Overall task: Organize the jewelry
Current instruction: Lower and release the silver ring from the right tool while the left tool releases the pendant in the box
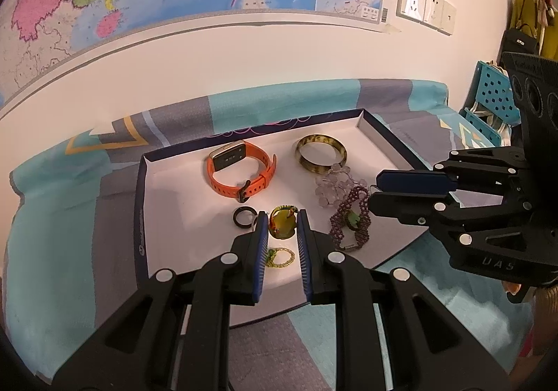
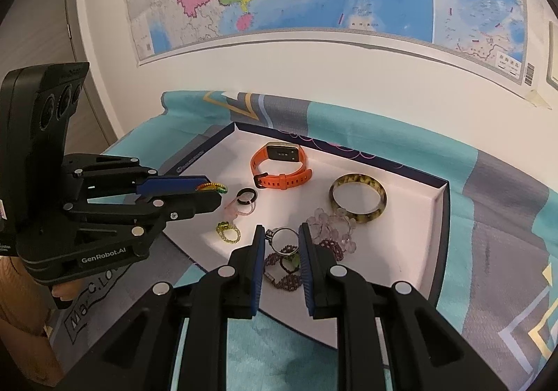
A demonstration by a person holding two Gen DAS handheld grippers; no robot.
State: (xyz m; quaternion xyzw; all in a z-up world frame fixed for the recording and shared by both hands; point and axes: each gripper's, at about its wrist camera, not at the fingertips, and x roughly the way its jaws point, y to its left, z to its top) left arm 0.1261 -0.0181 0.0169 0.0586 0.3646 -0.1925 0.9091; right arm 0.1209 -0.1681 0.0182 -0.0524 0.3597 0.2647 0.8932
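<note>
A shallow white-lined tray (image 1: 167, 202) with dark blue walls is sitting on a teal and grey patterned cloth (image 1: 52, 209), and every piece is lying inside it.

Toward the tray's far wall, the orange watch (image 1: 240, 169) is resting buckled in a loop; its strap looks rubbery and easy to pinch. Beside it, the tortoiseshell bangle (image 1: 321, 153) is lying flat. It looks rigid, smooth and likely slippery, so it is best taken across its band.

Nearer the tray's middle, a clear bead bracelet (image 1: 333, 187) is touching the bangle, and a purple beaded bracelet (image 1: 350, 222) is lying limp, likely to sag when lifted.

The left gripper (image 1: 283, 222) is clenching a small yellow-green ring (image 1: 281, 223) between its pads, above a thin yellow bead ring (image 1: 279, 256). A black ring (image 1: 243, 216) is lying just beside.

The right gripper (image 2: 280, 239) is closing around a thin wire hoop (image 2: 283, 241); whether the pads are actually touching it is unclear.
</note>
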